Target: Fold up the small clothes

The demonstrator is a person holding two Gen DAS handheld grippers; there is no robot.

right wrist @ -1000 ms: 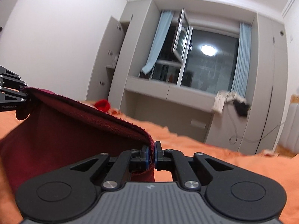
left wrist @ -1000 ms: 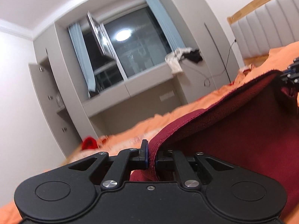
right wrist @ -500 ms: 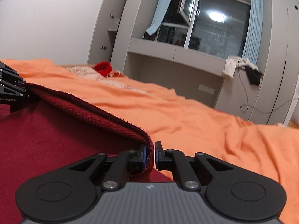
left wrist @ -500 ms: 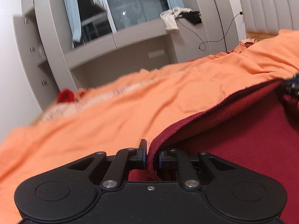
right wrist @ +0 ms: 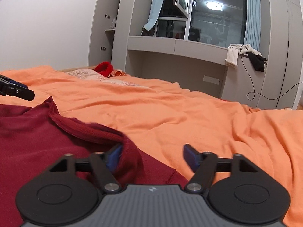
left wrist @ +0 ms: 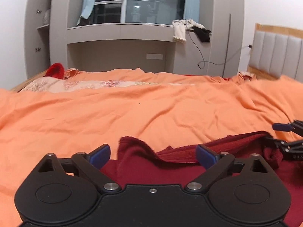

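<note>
A dark red knitted garment (left wrist: 170, 170) lies on a wrinkled orange bedsheet (left wrist: 151, 113) that covers the bed, its thick folded hem running along the far edge. The left gripper (left wrist: 152, 154), black with blue pads, hangs low over the near part of the garment with its jaws spread wide; a raised corner of the hem stands up between the fingers, closer to the left one, and neither pad presses on it. The right gripper (right wrist: 152, 157) is likewise spread wide above the other end of the garment (right wrist: 47, 141); the rolled hem curls up against the inner face of its left pad (right wrist: 113, 156), while the right pad sits over bare orange bedsheet (right wrist: 189, 113). In the left wrist view, the right gripper shows at the right edge, beside the garment's corner. Beyond the bed stands a grey built-in desk unit (left wrist: 121, 32) under a dark window, with pale and black clothes (left wrist: 191, 29) draped on its ledge, and a small bright red fabric item (left wrist: 55, 71) lies at the far corner of the bed.
</note>
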